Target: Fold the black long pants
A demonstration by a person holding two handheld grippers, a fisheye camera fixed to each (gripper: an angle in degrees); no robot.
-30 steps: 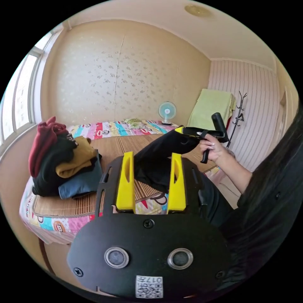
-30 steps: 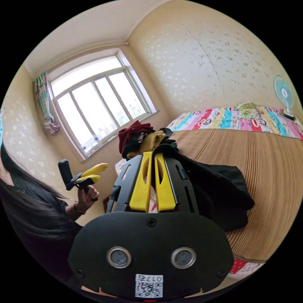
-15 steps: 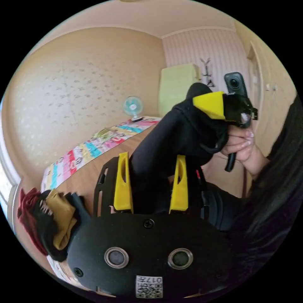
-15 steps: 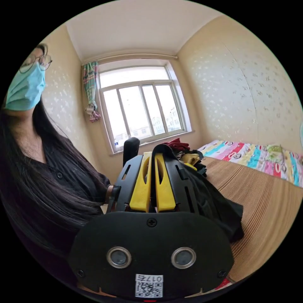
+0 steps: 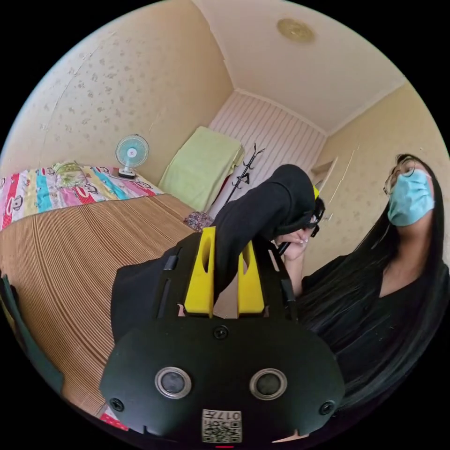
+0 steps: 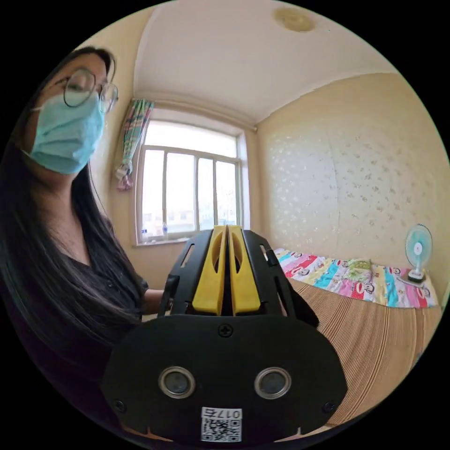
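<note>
Black pants (image 5: 262, 211) cover most of right gripper (image 5: 315, 216); its jaw grip can't be judged.

Left hand-held gripper (image 5: 224, 262) now closed on the black pants (image 5: 262, 211), pants raised off the bed (image 5: 70, 253)

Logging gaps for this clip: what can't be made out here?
- Right gripper, left gripper view: the pants drape over its jaws.
- Cloth between the right gripper's shut jaws, right gripper view: too thin a gap to tell.
- Pants' lower part, left gripper view: behind the left gripper.
</note>
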